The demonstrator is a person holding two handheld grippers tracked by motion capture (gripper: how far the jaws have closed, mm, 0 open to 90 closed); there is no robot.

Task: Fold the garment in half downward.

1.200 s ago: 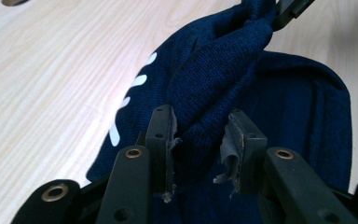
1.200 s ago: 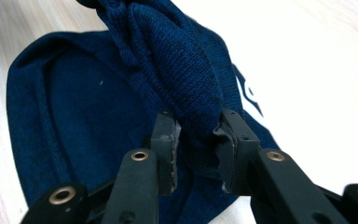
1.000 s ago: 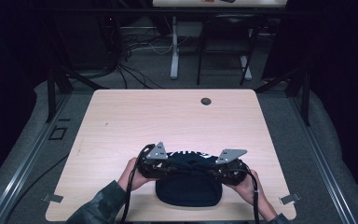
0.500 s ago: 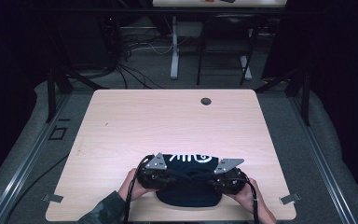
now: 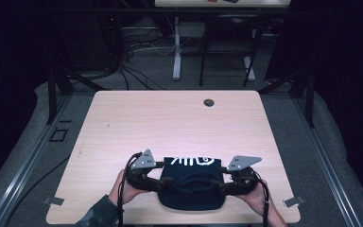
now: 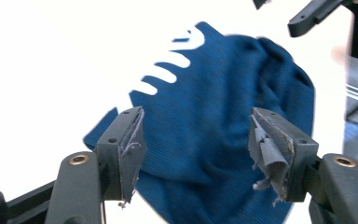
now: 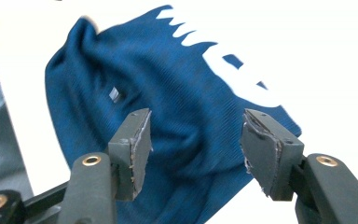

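left tongs (image 6: 193,149) released | right tongs (image 7: 193,149) released | both above blue cap (image 5: 191,187)

The place reads as a lab or recording studio rather than a home. A plain light-wood table (image 5: 179,123) with a round cable port (image 5: 209,102) stands alone on grey carpet (image 5: 340,189), ringed by dark curtains (image 5: 350,71). Loose cables (image 5: 137,45) trail over the floor behind it, near the white leg of a second desk (image 5: 176,47). Metal rails (image 5: 23,165) run along the floor, and tape marks (image 5: 58,135) sit beside the table
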